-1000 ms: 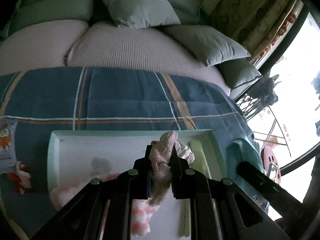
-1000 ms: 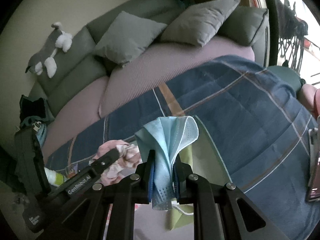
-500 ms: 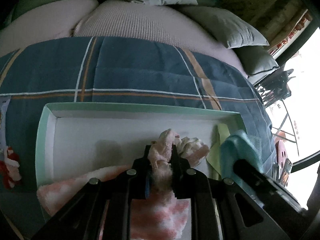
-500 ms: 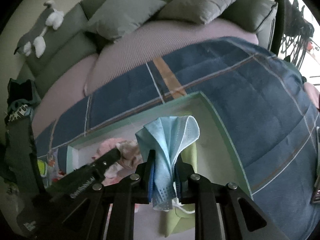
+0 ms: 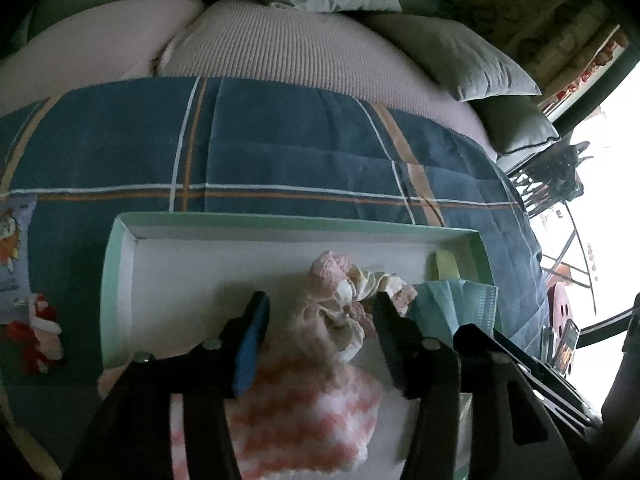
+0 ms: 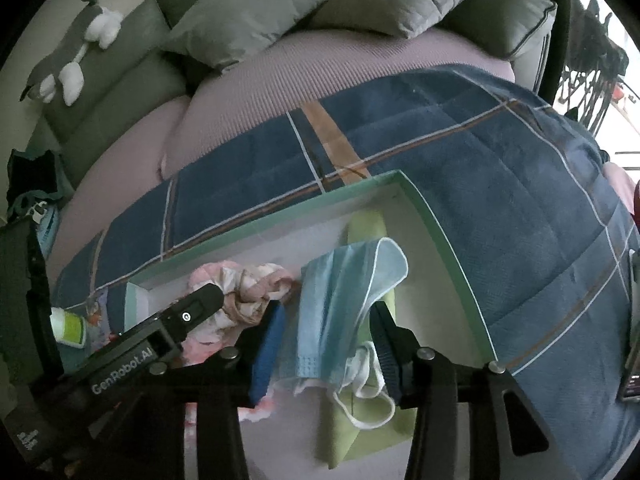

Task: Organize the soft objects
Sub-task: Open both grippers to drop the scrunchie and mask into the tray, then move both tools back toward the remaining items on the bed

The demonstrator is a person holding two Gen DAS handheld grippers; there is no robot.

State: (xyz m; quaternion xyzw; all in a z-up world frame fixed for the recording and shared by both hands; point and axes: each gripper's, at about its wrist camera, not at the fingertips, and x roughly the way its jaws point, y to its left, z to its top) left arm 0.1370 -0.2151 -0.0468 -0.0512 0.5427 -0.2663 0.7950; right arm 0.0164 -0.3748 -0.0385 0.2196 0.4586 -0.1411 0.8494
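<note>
Both grippers are positioned over the shallow green-rimmed tray [image 5: 120, 264] that rests on the blue plaid blanket [image 5: 280, 152]. The left gripper [image 5: 320, 320] has just been opening: its fingers [image 5: 254, 332] stand apart, and the pink-and-cream scrunchie [image 5: 344, 300] lies between them on the tray floor, touching neither pad as far as the left wrist view shows. Below the scrunchie, nearer the finger bases, a pink-and-white fuzzy cloth [image 5: 304, 412] covers the tray floor. The right gripper [image 6: 328, 320] has likewise just been opening: its fingers [image 6: 268, 340] are spread, and the light blue face mask [image 6: 344, 292] sits loosely between them, crumpled upright, with its white ear loops [image 6: 368, 400] trailing toward the finger bases. Whether the mask leans on the inner face of either finger cannot be told; neither pad presses it. Under the mask and beyond the fingertips lies a yellow-green cloth [image 6: 368, 224], against the tray's right wall. In the right wrist view, the scrunchie is just outside the left finger of the right gripper, with the left gripper's body partly in front of it. Beyond both sets of fingertips, past the blanket, are a pink ribbed sofa seat [image 6: 320, 76] and grey cushions [image 6: 240, 20].
</note>
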